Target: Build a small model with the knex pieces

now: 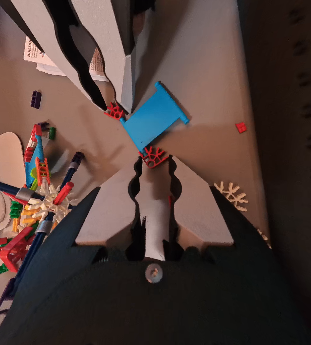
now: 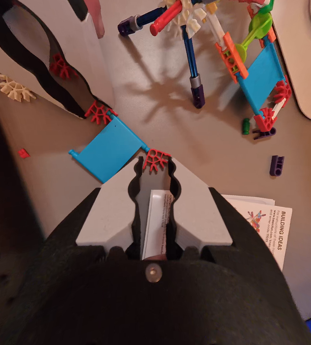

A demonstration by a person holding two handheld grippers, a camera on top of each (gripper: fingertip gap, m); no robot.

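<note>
Blue panel lay on grey table. Left gripper fingers clamped the red connector at one panel corner; right gripper fingers clamped another red connector at the opposite corner. Cream snowflake connector lay beside the panel.

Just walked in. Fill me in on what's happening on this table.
A person is working two handheld grippers on a small toy-construction piece. The left gripper is shut on a red connector at one corner of a blue panel. The right gripper is shut on another red connector at the panel's next corner. The panel hangs between them over the grey table. Nearby sit a larger multicoloured model, a white snowflake connector and printed leaflets.
</note>
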